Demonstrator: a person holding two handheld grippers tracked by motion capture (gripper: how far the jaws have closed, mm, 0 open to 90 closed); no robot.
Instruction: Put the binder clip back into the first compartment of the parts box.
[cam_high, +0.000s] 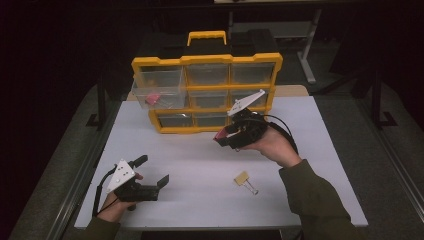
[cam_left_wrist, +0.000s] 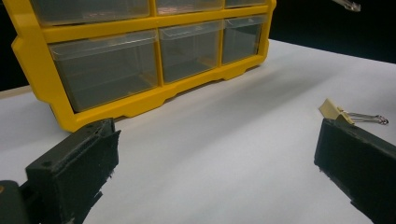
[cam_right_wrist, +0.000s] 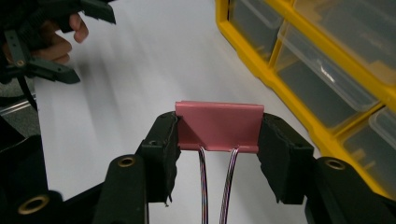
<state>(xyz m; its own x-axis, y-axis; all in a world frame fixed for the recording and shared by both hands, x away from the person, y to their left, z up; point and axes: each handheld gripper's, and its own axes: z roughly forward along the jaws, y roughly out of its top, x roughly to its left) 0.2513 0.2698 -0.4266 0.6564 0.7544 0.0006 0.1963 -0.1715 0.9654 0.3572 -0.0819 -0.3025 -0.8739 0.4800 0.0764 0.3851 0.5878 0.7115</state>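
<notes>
Two tools over one white bench (cam_high: 200, 190). Lower left of the high view: left tool (cam_high: 151, 171) held low by a hand (cam_high: 117, 202), jaws spread wide with nothing between them, pointing toward frame right. Same spread in the left gripper view (cam_left_wrist: 215, 154), bare bench between the black jaws. Lower centre-right of the high view: tan binder clip (cam_high: 243, 180) lying on the bench, wire handles toward lower right, well apart from both tools; in the left gripper view seen just above the right-hand jaw (cam_left_wrist: 335, 110). Right of centre: right hand (cam_high: 275, 145) and olive sleeve (cam_high: 312, 200) coming up from the lower right, carrying the right tool (cam_high: 222, 136) above the bench, tips aimed toward frame left. Clamped between its jaws: pink binder clip (cam_high: 221, 134). In the right gripper view, right tool (cam_right_wrist: 218, 140) gripping the pink binder clip (cam_right_wrist: 218, 126) by its two ends, one pad pressed on each side, flat back facing away, two wire handles running down toward the camera. Upper centre, farthest back: yellow drawer organiser (cam_high: 206, 60) with clear drawers, standing just behind the right tool. Top-left drawer (cam_high: 157, 87) pulled out, something pink (cam_high: 152, 98) inside; pink binder clip outside it, lower and to frame right.
</notes>
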